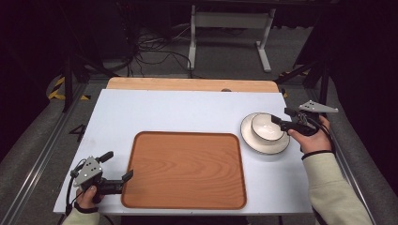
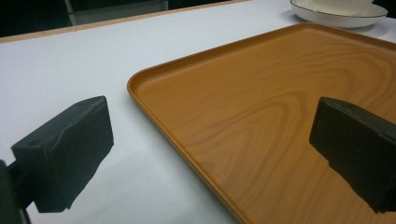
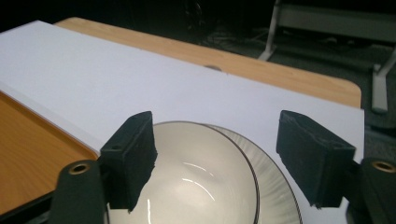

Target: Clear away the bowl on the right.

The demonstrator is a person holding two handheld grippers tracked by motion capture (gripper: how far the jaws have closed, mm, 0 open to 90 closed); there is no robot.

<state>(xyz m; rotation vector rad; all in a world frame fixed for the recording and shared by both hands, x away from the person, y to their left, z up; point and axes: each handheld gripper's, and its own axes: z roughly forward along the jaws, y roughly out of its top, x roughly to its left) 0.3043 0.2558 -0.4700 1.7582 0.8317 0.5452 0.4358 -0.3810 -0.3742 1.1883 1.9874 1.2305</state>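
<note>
A lab: floor cables (image 1: 155, 49), hazard tape (image 1: 58, 89), dark surround

Tray (image 1: 185, 169) sits centre-front on desk (image 1: 178, 110). Plate (image 1: 248, 136) lies just right of tray, bowl (image 1: 266, 126) on it. Left gripper (image 1: 117, 167) at tray's left edge; right gripper (image 1: 278, 116) over bowl.

Can't see the bowl's (image 3: 196, 186) near side in the right gripper view, the bottom edge cuts it. The tray (image 2: 261, 116) runs off the right and bottom edges in the left gripper view.
</note>
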